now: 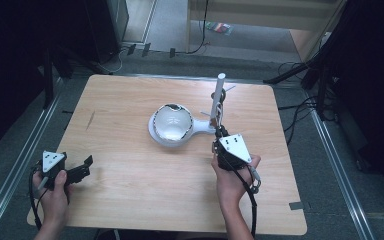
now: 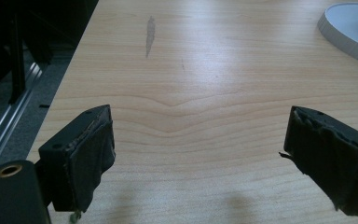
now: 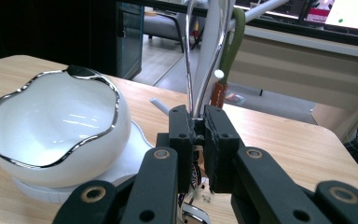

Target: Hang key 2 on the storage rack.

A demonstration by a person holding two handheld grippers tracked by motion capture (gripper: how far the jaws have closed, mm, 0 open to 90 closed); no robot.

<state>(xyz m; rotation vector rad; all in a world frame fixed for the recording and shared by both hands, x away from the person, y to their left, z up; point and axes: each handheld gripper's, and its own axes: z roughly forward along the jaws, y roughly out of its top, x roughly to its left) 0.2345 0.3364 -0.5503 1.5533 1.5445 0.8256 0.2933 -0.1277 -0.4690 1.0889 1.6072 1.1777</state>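
Note:
A white bowl [image 1: 171, 121] [image 3: 51, 126] with a silver rim sits on a white base [image 1: 200, 127] [image 3: 135, 154] [image 2: 349, 28] in the middle of the table. From the base's right end a white post [image 1: 217, 100] [image 3: 214, 46] rises. My right gripper [image 1: 219, 134] [image 3: 199, 122] is at the foot of the post, shut on a thin chrome wire loop [image 3: 189, 70] that runs up beside it. An olive strap [image 3: 233, 42] hangs by the post. My left gripper [image 1: 82, 167] [image 2: 198, 135] rests near the table's front left corner, open, with bare wood between its jaws.
The wooden table [image 1: 130, 195] has a dark smudge [image 1: 90, 120] [image 2: 150, 35] at its left. A metal rail [image 1: 15, 170] runs along the floor at the left edge. Dark stands and cables [image 1: 300, 107] lie on the floor at the right.

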